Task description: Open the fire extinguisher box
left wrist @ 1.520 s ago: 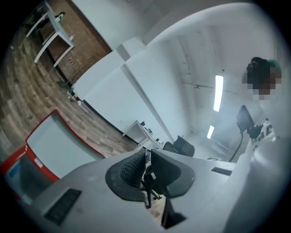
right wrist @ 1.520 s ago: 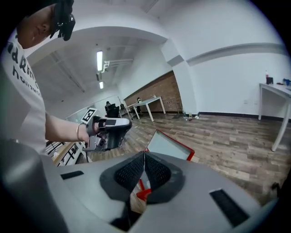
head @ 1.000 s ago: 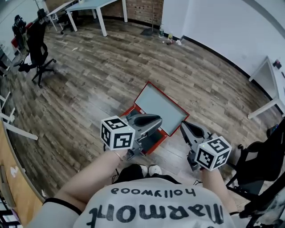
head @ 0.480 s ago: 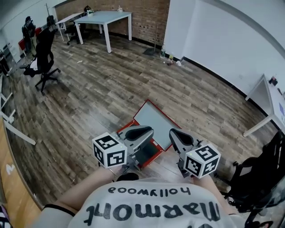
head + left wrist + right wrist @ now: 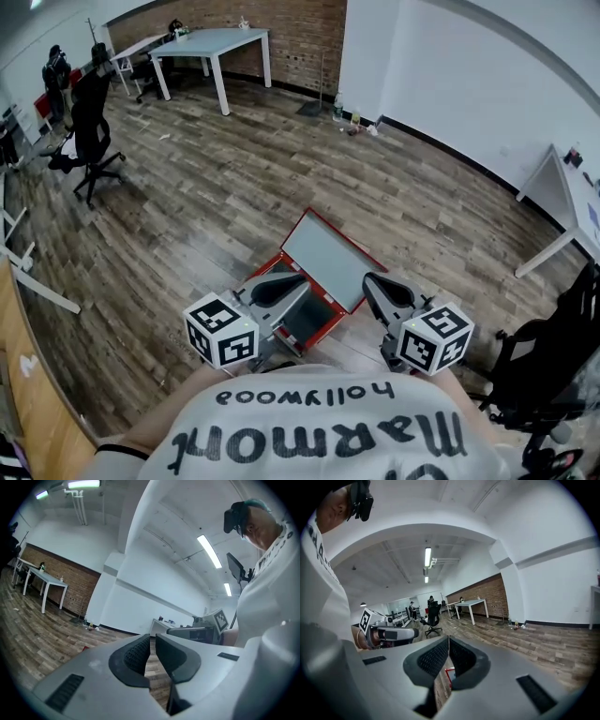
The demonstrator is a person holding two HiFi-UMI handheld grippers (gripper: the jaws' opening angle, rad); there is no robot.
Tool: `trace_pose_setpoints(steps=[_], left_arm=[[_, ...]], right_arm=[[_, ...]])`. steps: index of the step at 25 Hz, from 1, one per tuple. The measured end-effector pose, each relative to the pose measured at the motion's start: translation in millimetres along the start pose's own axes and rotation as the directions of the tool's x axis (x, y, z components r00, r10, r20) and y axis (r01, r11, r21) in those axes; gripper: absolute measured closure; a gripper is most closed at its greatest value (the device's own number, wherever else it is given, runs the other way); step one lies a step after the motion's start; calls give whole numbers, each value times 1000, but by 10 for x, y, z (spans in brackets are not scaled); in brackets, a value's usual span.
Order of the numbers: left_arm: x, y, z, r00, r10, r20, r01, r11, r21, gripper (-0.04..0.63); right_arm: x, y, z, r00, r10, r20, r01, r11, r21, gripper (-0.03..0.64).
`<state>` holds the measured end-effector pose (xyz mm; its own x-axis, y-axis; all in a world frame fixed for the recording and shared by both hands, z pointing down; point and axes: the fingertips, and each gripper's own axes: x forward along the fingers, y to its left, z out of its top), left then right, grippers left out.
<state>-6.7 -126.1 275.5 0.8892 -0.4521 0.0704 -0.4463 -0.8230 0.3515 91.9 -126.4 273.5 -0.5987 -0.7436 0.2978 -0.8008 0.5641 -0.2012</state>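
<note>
The red fire extinguisher box (image 5: 328, 262) is lying on the wooden floor (image 5: 187, 187) with its lid standing open, while the left tool (image 5: 281, 286) and right tool (image 5: 380, 287) are hovering over its near end, each with jaws narrowed almost together.

A: Any txt readable in here?

B: Only on the person's white cotton T-shirt (image 5: 319, 441). Black print, 2 lines. The small line says "hollywood". The big line says "Marmot". In the head view both run upside down.

A: And in the gripper views?

B: Same shirt shows at the edge of each. Only bits of letters there, can't read 'em.

A: Those chequered cubes?

B: The black-and-white marker cube of the left gripper (image 5: 222, 342) and the black-and-white marker cube of the right gripper (image 5: 436, 337) carry square block codes w/ white borders. They're patterns, not letters or nos.

A: The red metal box w/ the pale lid (image 5: 323, 267)?

B: Any print on it is too small to tell.
</note>
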Motion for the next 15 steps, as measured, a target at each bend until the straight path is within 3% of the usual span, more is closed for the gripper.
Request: trace_pose_setpoints(steps=[6, 10, 15], left_arm=[[-84, -56, -272, 998, 18, -65, -17, 999, 29, 555], [-162, 64, -386, 997, 51, -64, -52, 999, -15, 555], [-205, 197, -517, 990, 87, -108, -89, 996, -15, 555]], right_arm=[[47, 105, -212, 997, 36, -61, -40, 997, -62, 607], [112, 69, -361, 995, 40, -94, -44, 998, -40, 607], [114, -29, -430, 994, 26, -105, -27, 1000, -1, 607]])
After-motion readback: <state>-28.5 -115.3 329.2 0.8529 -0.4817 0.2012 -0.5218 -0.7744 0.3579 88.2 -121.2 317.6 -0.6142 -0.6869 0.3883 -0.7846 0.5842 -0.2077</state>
